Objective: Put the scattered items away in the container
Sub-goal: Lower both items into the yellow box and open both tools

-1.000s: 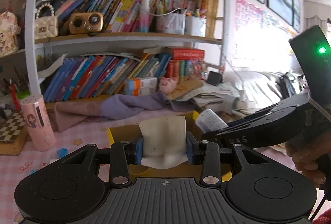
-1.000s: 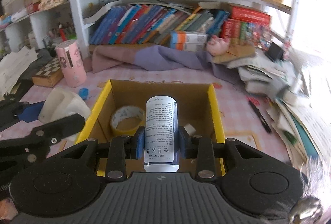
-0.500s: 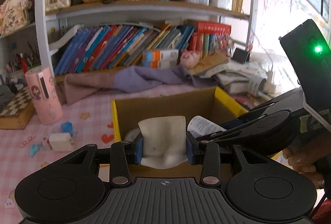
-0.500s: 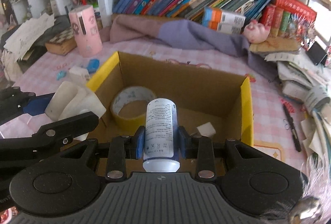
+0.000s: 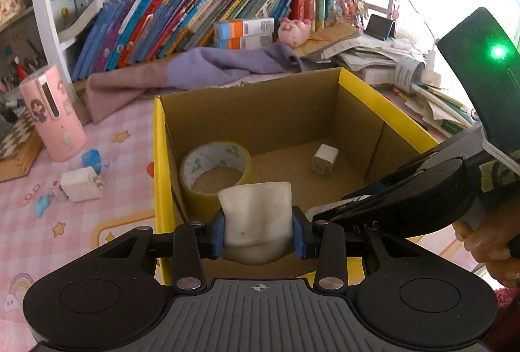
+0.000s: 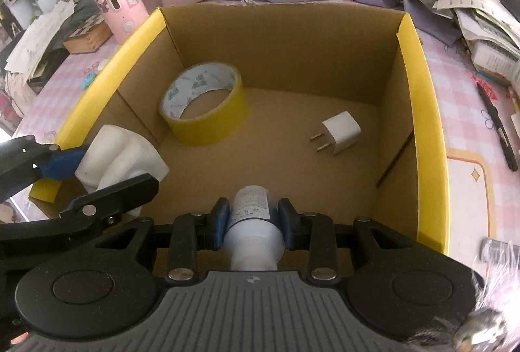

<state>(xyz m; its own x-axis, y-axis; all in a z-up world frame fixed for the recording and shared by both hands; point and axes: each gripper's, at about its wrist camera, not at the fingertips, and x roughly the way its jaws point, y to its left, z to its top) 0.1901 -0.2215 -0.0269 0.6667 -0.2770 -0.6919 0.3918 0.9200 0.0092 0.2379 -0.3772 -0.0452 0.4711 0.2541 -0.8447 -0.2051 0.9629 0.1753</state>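
Note:
An open cardboard box with yellow rims (image 5: 386, 105) (image 6: 422, 82) stands on the pink desk. Inside lie a yellow tape roll (image 5: 216, 170) (image 6: 204, 101) and a white plug adapter (image 5: 325, 158) (image 6: 341, 132). My left gripper (image 5: 258, 231) is shut on a white soft squashed piece (image 5: 255, 218), held over the box's near left edge; it also shows in the right wrist view (image 6: 117, 153). My right gripper (image 6: 250, 222) is shut on a white labelled bottle (image 6: 252, 231), tilted down into the box over its near side.
On the pink mat left of the box lie a white charger block (image 5: 79, 188), a small blue item (image 5: 91, 158) and a pink cylinder (image 5: 52, 116). A purple cloth (image 5: 208, 66) and bookshelf stand behind. Paper piles (image 5: 399, 59) and a black pen (image 6: 497, 127) lie right.
Both grippers have moved forward and tipped down over the box. The bottle now points down into the box, and the white piece is over the box's left edge.

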